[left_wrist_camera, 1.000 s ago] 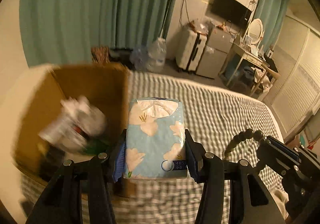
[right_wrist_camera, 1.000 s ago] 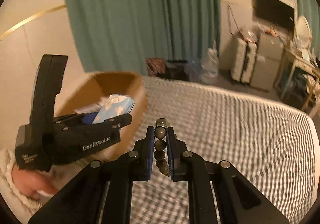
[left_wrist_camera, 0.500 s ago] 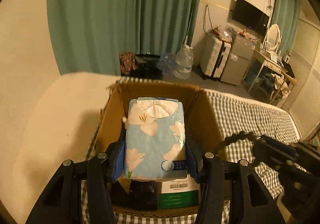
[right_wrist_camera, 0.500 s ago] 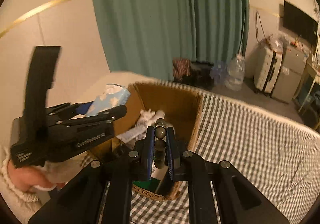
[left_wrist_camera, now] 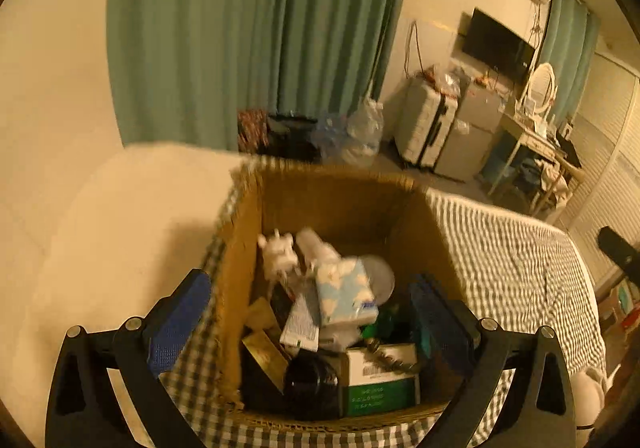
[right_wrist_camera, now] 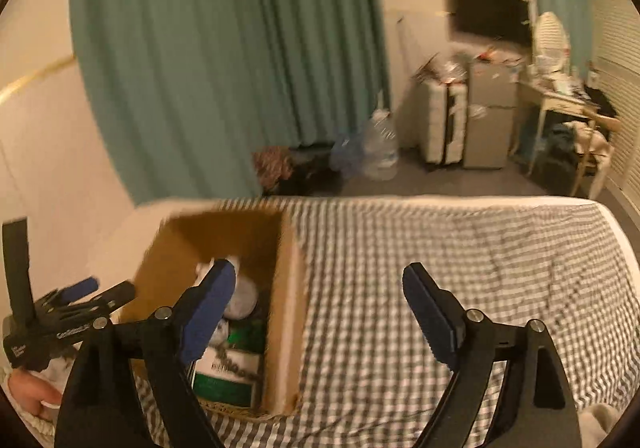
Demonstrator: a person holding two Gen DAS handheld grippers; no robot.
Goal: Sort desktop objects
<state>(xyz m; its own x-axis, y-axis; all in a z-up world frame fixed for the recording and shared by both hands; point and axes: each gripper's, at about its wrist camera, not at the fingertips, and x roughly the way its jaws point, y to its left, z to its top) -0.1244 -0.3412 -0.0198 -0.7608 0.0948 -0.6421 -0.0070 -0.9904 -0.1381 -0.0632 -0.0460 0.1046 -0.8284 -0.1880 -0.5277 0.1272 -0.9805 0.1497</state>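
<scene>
An open cardboard box (left_wrist_camera: 240, 256) stands on the checked bedspread and also shows in the right wrist view (right_wrist_camera: 286, 300). The blue flowered tissue pack (left_wrist_camera: 346, 292) lies inside it on several other items, with the dark bead bracelet (left_wrist_camera: 390, 360) on a green-and-white carton (left_wrist_camera: 380, 384). My left gripper (left_wrist_camera: 308, 320) is open and empty, its jaws astride the box. My right gripper (right_wrist_camera: 318, 308) is open and empty, above the box's right wall; the left gripper's side shows at its left (right_wrist_camera: 68, 312).
The checked bedspread (right_wrist_camera: 460, 256) stretches to the right of the box. A cream headboard or wall (left_wrist_camera: 100, 228) lies left of it. Beyond the bed are green curtains, water bottles, suitcases and a desk.
My left gripper opened and the tissue pack dropped into the box. My right gripper opened and the bead bracelet now lies in the box; that gripper shifted right.
</scene>
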